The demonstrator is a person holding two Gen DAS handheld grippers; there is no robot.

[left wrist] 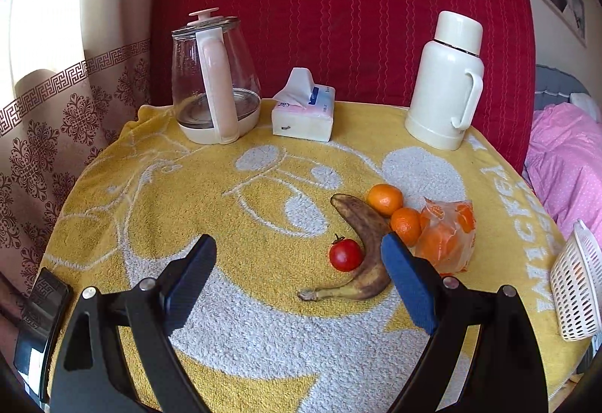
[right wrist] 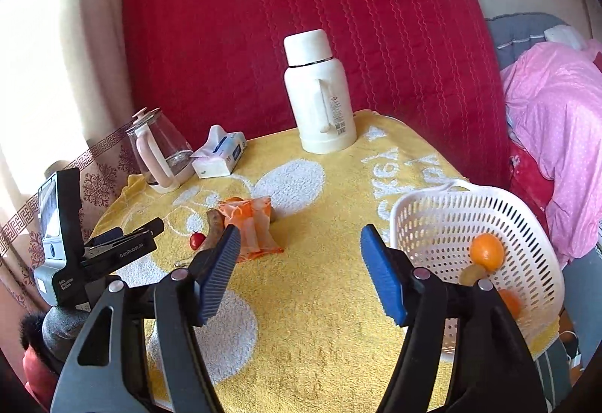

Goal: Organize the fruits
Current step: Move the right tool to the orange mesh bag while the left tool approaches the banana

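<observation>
My left claw (left wrist: 299,275), jaws spread and empty, hangs over the yellow terry towel (left wrist: 225,209) before the brown-spotted overripe banana (left wrist: 363,247). Its soft flesh would bruise under pressure, so I judge a light pinch across the thick middle best. The small red tomato (left wrist: 345,254), touching the banana, is smooth and liable to roll. Two orange mandarins (left wrist: 384,199) and an orange plastic packet (left wrist: 446,236) lie just beside. My right claw (right wrist: 301,262), also spread and empty, hangs near the white perforated plastic basket (right wrist: 432,224), already holding fruit.
</observation>
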